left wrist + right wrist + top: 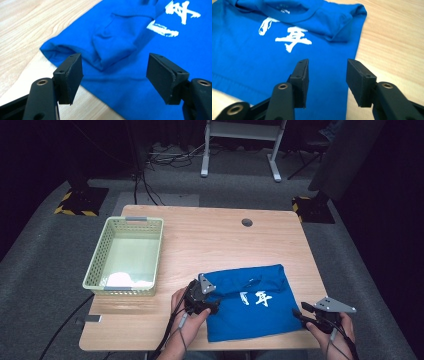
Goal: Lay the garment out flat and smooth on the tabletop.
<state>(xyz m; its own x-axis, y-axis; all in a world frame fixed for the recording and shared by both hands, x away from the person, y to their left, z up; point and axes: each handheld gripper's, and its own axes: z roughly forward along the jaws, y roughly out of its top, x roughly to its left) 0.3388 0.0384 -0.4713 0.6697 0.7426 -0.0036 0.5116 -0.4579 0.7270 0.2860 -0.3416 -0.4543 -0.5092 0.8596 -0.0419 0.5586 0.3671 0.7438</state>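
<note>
Folded blue shirt [252, 302] flat between both tools, left tool [210, 307] and right tool [298, 312] each gaping, empty.

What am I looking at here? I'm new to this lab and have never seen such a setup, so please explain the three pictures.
A person sits at a wooden table and holds a handheld two-jaw tool in each hand. The high view looks down from above: the left tool is at the shirt's left edge, the right tool at its right edge. The other two pictures come from cameras riding on the tools, each looking along its own black jaws.

On the table lies a partly folded blue T-shirt with white characters printed on it, and a pale green basket with something white inside.

Nothing is held: both tools have their jaws apart, above the shirt, without pinching the cloth.
</note>
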